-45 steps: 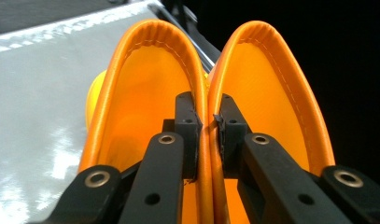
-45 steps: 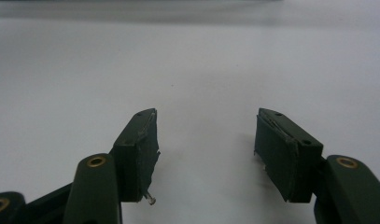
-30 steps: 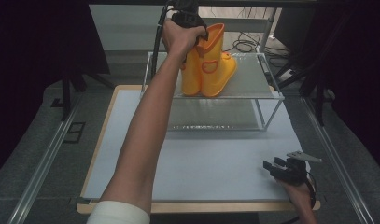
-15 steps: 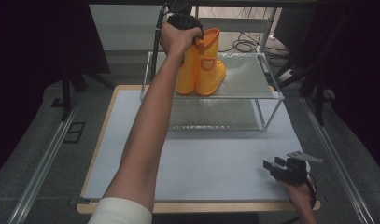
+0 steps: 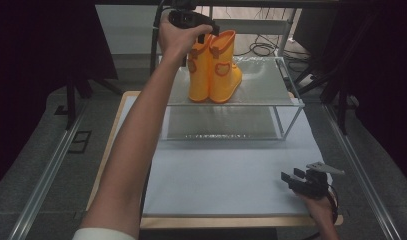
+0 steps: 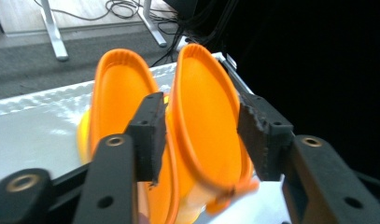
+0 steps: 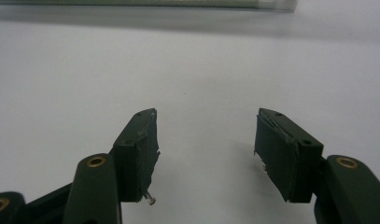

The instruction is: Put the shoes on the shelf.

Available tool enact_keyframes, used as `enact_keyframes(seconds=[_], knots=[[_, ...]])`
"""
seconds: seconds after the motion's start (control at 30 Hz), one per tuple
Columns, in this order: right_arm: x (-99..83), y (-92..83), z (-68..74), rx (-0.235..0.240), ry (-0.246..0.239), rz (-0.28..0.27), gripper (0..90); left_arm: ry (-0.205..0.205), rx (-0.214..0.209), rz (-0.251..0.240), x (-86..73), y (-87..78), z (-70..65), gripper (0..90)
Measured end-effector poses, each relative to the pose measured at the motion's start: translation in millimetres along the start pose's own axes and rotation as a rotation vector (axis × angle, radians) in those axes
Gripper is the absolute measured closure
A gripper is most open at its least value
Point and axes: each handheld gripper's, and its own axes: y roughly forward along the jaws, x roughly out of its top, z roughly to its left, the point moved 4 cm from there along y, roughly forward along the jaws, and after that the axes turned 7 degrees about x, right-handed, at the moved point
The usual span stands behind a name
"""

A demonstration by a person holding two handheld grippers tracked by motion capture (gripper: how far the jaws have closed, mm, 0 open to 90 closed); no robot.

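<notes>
High view: my left gripper point(image 5: 203, 31) reaches the orange rubber boots point(image 5: 214, 67) standing on the far glass shelf point(image 5: 271, 90).

Left gripper view: jaws spread astride one boot cuff point(image 6: 206, 121) — soft, light, probably squashy; I'd pinch the rim.

Right gripper view: right gripper point(image 7: 204, 154) agape over the worktop point(image 7: 187, 60).

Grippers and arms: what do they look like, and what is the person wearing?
Both grippers are black with two blocky jaws, brass-coloured rivets at the joints and worn, ragged pads. The right gripper carries a grey three-cornered plate. The left forearm is bare below a white sleeve.
</notes>
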Motion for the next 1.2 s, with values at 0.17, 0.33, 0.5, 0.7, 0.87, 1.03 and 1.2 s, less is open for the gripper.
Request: enact_keyframes(seconds=[0.17,0.33,0.5,0.7,0.87,1.03,1.2], knots=[[0.7,-2.5,0.3,-0.005,0.004,-0.007,38.8,0.054,-0.014,-0.029,-14.2,-29.5,5.8,69.2],[1.6,-4.5,-1.8,-0.012,0.005,-0.016,38.8,0.105,-0.036,-0.005,-36.3,-47.3,8.3,79.4],[2.1,-5.5,-1.0,-0.020,0.000,-0.017,38.8,0.121,-0.042,0.015,-63.1,-57.5,14.2,83.0],[2.1,-3.3,3.0,-0.019,-0.017,-0.012,38.8,0.130,-0.036,0.043,-94.8,-61.2,27.3,88.1],[1.6,-1.4,5.0,-0.013,-0.031,-0.008,38.7,0.116,-0.029,0.073,-120.1,-48.9,43.2,89.2],[1.6,0.2,5.3,-0.014,-0.034,-0.002,38.7,0.082,-0.020,0.100,-143.3,-28.4,63.2,89.4],[-0.4,1.0,3.0,-0.015,-0.030,0.007,38.7,0.054,-0.008,0.126,-155.1,-12.4,77.6,89.4]])
